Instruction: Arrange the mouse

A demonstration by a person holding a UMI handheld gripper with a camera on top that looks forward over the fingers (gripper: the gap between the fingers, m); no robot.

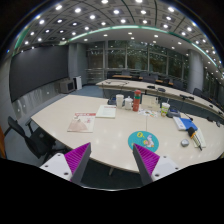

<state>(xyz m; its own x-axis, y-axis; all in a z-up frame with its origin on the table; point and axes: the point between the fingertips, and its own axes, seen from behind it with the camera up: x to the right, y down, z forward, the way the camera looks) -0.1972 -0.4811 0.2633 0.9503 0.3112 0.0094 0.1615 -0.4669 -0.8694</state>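
My gripper (111, 152) is held high over the near edge of a large white table (110, 130). Its fingers (75, 157) with purple pads stand wide apart with nothing between them. A round teal mouse mat (143, 139) with a colourful print lies on the table just ahead of the right finger. A small pale object (184, 143), possibly the mouse, lies to the right of the mat; it is too small to tell for sure.
A reddish book (82, 122) and papers (106, 111) lie ahead of the left finger. Cups and bottles (136, 102) stand mid-table. Blue items (183, 122) and a yellow pen (197, 135) lie at the right. A black chair (25, 135) stands at the left.
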